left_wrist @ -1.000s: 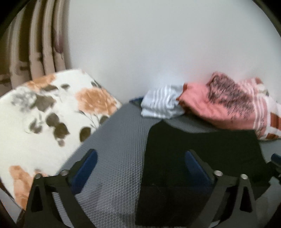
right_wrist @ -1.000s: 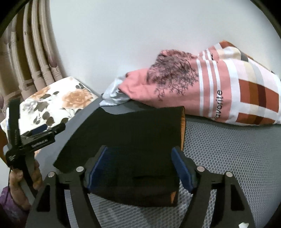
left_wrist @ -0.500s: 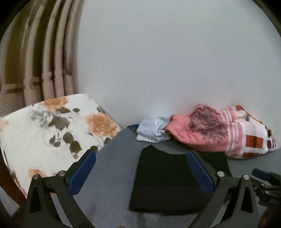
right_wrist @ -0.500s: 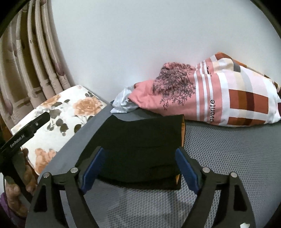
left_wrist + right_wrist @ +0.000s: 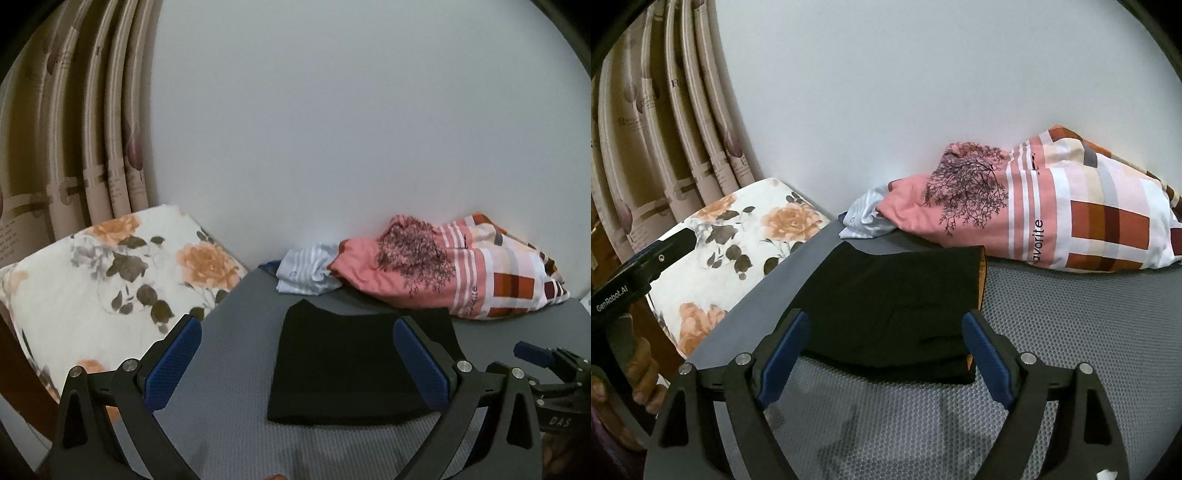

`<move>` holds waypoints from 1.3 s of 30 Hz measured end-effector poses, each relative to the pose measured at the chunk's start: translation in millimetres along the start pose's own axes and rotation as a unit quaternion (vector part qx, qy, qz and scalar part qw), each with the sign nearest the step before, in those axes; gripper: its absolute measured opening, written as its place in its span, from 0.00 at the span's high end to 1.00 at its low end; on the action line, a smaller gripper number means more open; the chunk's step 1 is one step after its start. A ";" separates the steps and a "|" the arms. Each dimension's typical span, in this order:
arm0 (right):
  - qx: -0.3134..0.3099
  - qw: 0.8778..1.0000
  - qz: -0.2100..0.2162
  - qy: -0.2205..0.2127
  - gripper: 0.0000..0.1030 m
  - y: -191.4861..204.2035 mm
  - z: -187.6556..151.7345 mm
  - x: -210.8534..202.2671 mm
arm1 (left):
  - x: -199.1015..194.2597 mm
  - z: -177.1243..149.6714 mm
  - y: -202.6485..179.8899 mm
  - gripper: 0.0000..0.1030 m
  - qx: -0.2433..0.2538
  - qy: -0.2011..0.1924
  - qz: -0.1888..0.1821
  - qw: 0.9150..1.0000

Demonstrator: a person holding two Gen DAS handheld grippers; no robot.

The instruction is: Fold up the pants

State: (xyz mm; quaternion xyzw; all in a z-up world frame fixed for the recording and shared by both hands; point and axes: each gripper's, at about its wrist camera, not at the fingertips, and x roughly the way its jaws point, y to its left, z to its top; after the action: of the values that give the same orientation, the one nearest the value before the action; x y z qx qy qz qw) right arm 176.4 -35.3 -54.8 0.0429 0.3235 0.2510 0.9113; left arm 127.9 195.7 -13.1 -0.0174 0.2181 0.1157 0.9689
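Note:
The black pants (image 5: 351,365) lie folded into a flat rectangle on the grey mesh surface (image 5: 229,369). An orange lining edge shows along their right side in the right wrist view, where the pants (image 5: 894,295) sit just beyond the fingers. My left gripper (image 5: 296,323) hovers above and short of the pants, open, with nothing between its blue pads. My right gripper (image 5: 885,317) is also open and empty, raised over the near edge of the fold. Each gripper appears at the edge of the other's view: the left gripper (image 5: 646,258), the right gripper (image 5: 535,354).
A floral cushion (image 5: 110,277) lies left of the surface, with curtains (image 5: 74,129) behind it. A pink printed shirt (image 5: 406,269), a striped pale-blue cloth (image 5: 306,273) and a checked garment (image 5: 1108,221) are piled against the white wall.
Both grippers rose and drew back from the folded pants, which now look smaller and farther away. The right jaws spread a little wider. The pants did not move.

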 end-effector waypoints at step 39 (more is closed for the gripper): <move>-0.009 0.999 -0.016 0.044 0.17 3.2 -14.3 36.6 | 66.3 -47.6 10.4 0.00 -0.011 0.080 0.008 0.997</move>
State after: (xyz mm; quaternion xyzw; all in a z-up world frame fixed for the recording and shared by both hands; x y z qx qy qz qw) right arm 190.7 -16.0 -86.0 0.0180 0.3617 0.2413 0.9003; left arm 163.8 216.2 -84.3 -0.0350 0.2941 0.1243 0.9470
